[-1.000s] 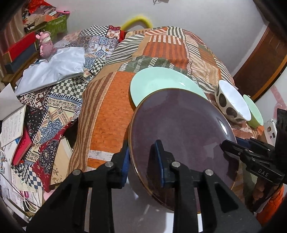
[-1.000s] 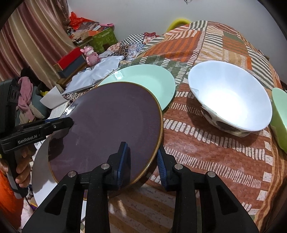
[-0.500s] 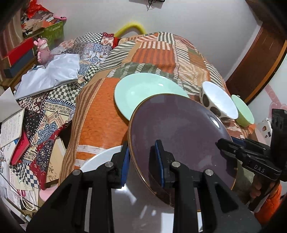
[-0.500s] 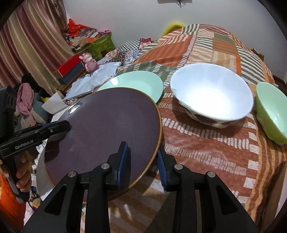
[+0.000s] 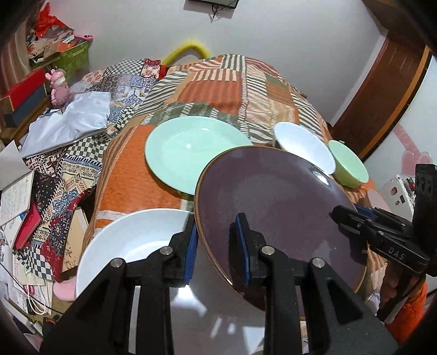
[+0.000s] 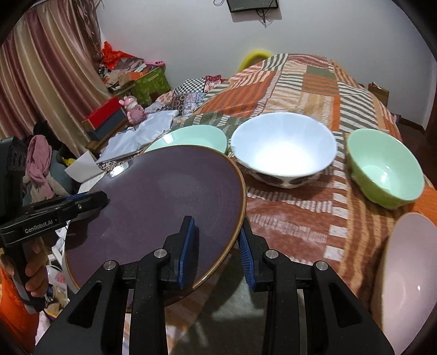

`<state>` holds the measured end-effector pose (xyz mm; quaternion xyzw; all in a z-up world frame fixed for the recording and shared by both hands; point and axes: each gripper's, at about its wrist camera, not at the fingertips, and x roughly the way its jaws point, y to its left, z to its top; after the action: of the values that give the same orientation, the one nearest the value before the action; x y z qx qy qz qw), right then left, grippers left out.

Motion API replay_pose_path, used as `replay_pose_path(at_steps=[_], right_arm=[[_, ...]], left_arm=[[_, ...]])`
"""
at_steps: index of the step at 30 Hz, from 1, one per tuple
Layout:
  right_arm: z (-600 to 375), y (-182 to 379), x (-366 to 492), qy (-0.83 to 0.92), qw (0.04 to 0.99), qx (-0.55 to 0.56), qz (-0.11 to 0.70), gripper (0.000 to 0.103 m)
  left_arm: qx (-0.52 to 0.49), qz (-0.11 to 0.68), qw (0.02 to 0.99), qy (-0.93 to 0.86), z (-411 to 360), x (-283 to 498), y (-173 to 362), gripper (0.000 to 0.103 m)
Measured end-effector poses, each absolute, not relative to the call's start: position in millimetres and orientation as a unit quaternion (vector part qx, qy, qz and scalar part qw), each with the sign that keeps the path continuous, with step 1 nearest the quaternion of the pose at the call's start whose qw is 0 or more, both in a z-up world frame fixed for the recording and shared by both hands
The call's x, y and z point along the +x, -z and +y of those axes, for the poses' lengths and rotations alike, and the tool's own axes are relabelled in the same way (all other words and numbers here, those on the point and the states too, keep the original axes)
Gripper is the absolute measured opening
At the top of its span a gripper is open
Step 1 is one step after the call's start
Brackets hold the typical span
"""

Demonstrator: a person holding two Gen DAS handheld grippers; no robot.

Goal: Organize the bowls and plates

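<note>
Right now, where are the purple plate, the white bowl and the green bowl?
purple plate [image 6: 164, 207]: right wrist view, centre of its face.
white bowl [image 6: 284, 147]: right wrist view, inside wall.
green bowl [image 6: 382, 169]: right wrist view, inside wall.

A bed under a patchwork quilt [image 6: 308, 82] of orange, green and striped blocks fills the middle of the room. Behind it, at 12 o'clock, stands a plain white wall [image 6: 191, 32] with a dark box and dangling cable [image 6: 252, 6] mounted high up. At 9 o'clock hangs a pink-and-beige curtain [image 6: 41, 82]. Below it sit a green box [image 6: 150, 84], a red-lidded box [image 6: 105, 113] and a pink toy figure [image 6: 133, 109]. A grey cloth [image 5: 68, 120] lies at 10 o'clock, with papers and books [image 5: 13, 196] strewn lower down. At 2 o'clock is a brown wooden door [image 5: 382, 95].
</note>
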<state>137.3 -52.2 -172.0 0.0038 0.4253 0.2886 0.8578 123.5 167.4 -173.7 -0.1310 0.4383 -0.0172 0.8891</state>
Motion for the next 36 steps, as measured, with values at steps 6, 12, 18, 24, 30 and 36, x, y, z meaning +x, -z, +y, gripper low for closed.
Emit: replay_pose_path(at_steps=[6,12,18,24,30,36], right_arm=[[-70.4,167.3,131.7,-0.282,0.863,0.012,0.418,0.029],[-87.0,164.6,123.4,-0.273,0.868,0.020,0.414,0.029],[-103.0,164.5,114.1,-0.263,0.873,0.021,0.410,0.029],[-117.9,169.8,107.8,-0.255,0.873,0.029,0.415,0.029],[-131.2,177.3,103.8,-0.244,0.872,0.034,0.422,0.029],[-140.5,185.6,101.6,-0.234,0.869,0.038,0.435,0.029]], left_arm=[[-0.132,0.439,0.889,0.027,149.5,116.8,171.1,0.026],[-0.130,0.437,0.890,0.034,130.9,112.1,169.1,0.026],[-0.133,0.438,0.888,0.043,115.5,108.6,170.6,0.026],[-0.129,0.443,0.886,0.050,98.2,105.9,174.3,0.026],[-0.123,0.452,0.882,0.058,84.5,104.5,180.7,0.026],[-0.119,0.463,0.876,0.063,73.8,108.0,190.9,0.026]])
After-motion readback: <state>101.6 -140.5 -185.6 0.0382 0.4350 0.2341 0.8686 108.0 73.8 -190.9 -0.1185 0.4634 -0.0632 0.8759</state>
